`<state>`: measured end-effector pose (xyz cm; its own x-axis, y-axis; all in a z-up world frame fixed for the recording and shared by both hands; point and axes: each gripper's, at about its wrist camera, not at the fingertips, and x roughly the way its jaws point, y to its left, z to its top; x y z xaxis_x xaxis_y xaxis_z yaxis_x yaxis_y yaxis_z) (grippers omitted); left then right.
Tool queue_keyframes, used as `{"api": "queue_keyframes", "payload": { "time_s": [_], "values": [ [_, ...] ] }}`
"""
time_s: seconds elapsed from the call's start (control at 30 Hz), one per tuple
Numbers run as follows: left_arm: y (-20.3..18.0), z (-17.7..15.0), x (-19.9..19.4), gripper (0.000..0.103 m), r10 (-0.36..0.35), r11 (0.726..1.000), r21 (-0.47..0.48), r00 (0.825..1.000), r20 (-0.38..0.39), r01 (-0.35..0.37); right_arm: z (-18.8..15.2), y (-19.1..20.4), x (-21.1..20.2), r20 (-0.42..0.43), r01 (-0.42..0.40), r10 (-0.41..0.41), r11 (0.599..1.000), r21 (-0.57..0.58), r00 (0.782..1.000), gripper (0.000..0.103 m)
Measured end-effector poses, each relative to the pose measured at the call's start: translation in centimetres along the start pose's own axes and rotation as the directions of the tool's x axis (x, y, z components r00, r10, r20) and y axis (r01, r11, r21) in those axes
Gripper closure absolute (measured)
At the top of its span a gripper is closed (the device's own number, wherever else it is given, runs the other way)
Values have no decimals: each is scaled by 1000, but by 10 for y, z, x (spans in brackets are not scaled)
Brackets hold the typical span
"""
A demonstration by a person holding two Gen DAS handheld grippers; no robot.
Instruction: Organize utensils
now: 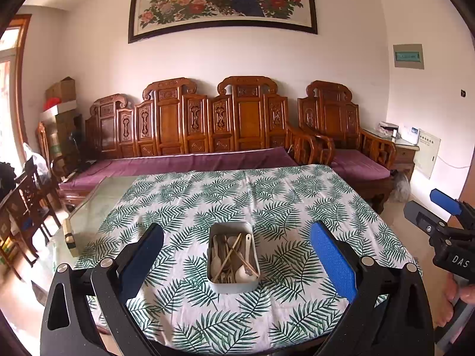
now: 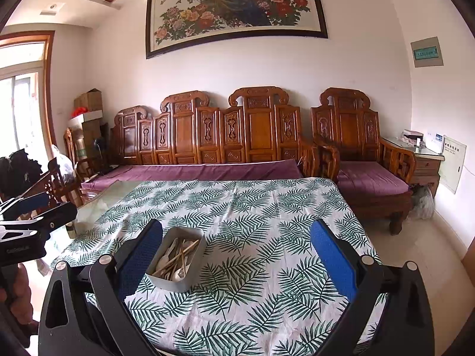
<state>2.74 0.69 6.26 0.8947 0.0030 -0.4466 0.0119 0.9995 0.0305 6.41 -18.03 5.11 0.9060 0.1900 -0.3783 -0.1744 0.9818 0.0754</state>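
I see spoons (image 1: 220, 259) and chopsticks (image 1: 237, 250) all jumbled in the tin (image 1: 233, 286); left gripper (image 1: 236, 262) and right gripper (image 2: 236, 262) spread, empty; tidied or unsorted, can't tell

Your count, taken outward from the tin (image 1: 232, 285):

- One tin, open-topped, on the leaf-print cloth (image 1: 267, 201).
- In the tin: white spoons (image 1: 244, 272), at least three, and thin wooden sticks (image 1: 234, 249), several, crossed over the spoons. They overlap too much for an exact number.
- One cloth under the tin, one table (image 1: 89, 207) showing bare left of it.
- Two grippers: your left gripper (image 1: 236, 262) framing the tin, your right gripper (image 2: 236, 262) right of the tin. Two blue-padded fingers (image 1: 332, 264) on each.
- Beyond the tin: one long wooden bench (image 1: 190, 124), one armchair (image 1: 344, 124), one framed painting (image 1: 222, 0) above them.
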Motion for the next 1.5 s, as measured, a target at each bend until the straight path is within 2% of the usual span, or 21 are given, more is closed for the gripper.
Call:
{"api": "queue_keyframes", "payload": {
  "time_s": [1.5],
  "values": [
    [-6, 2, -5, 8, -12, 1000, 13, 1000, 23, 12, -4, -2, 3, -9, 22, -22, 1000, 6, 1000, 3]
  ]
}}
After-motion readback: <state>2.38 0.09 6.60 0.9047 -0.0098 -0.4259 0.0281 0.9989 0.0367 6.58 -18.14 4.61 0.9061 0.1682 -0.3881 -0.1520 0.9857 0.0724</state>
